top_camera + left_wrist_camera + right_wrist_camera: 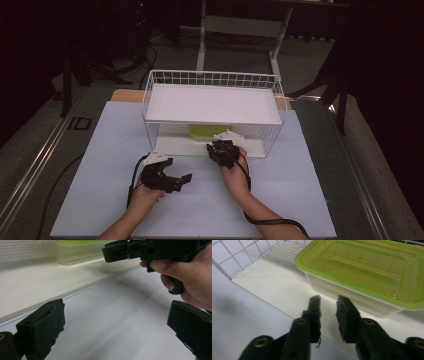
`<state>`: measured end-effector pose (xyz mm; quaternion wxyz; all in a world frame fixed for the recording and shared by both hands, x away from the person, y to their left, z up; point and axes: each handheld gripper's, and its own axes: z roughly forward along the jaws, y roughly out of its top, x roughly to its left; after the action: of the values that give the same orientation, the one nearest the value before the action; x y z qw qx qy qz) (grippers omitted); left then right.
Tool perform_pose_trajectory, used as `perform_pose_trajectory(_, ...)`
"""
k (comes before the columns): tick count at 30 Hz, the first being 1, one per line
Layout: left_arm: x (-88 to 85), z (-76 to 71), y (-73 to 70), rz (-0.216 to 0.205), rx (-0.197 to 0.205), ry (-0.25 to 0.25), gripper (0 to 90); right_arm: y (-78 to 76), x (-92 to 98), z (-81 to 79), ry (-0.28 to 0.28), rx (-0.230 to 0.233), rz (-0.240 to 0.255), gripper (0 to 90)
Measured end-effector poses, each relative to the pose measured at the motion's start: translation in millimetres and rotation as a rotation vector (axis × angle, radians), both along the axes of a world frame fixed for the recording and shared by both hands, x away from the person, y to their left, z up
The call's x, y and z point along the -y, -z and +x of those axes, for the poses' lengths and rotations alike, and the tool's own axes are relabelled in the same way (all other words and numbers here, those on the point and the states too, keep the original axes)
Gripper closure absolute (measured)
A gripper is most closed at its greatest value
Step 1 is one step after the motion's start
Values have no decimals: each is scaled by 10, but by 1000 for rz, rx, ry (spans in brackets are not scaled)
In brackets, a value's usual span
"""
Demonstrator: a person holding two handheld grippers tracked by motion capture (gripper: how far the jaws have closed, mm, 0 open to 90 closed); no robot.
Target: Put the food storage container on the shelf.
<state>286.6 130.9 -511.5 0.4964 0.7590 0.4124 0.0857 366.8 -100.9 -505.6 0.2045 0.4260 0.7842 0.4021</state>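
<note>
The pale lavender flat-topped bench [300,200] stands on a grey-green carpeted floor [310,65], with a light metal floor rail [35,170] running alongside its left edge. Beyond the bench stands a white metal-framed table base [240,25] with two upright legs. The surrounding room is dark, and light falls mainly on the bench.
</note>
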Motion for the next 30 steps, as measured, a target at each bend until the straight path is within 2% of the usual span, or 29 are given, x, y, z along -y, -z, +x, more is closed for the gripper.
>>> perform_pose_trajectory(2,7,0,-3,7,2,4,22,-7,12,-20,-3,5,0,665)
perform_pose_trajectory(3,23,-1,-10,12,2,10,23,-17,41,-57,-9,16,-3,580)
perform_pose_trajectory(6,41,2,-22,14,1,17,23,-39,101,-95,-14,18,18,452)
perform_pose_trajectory(9,64,0,-58,17,21,27,22,-61,170,-137,-65,-4,66,289)
perform_pose_trajectory(10,68,-13,-79,14,50,32,23,-65,189,-150,-90,-12,77,244)
perform_pose_trajectory(12,70,-22,-100,23,73,34,22,-65,219,-185,-118,-7,85,184)
perform_pose_trajectory(15,53,-31,-116,31,93,41,22,-71,266,-232,-140,-6,85,164)
perform_pose_trajectory(17,43,-51,-123,16,100,68,22,-82,302,-267,-143,-1,90,164)
perform_pose_trajectory(19,43,-56,-124,16,101,71,22,-90,332,-304,-149,1,91,164)
perform_pose_trajectory(23,38,-90,-138,22,103,112,22,-111,387,-366,-168,4,84,164)
perform_pose_trajectory(27,20,-128,-156,22,111,122,22,-131,436,-420,-177,-3,94,156)
perform_pose_trajectory(30,-31,-165,-175,7,103,135,22,-149,512,-495,-191,-8,98,157)
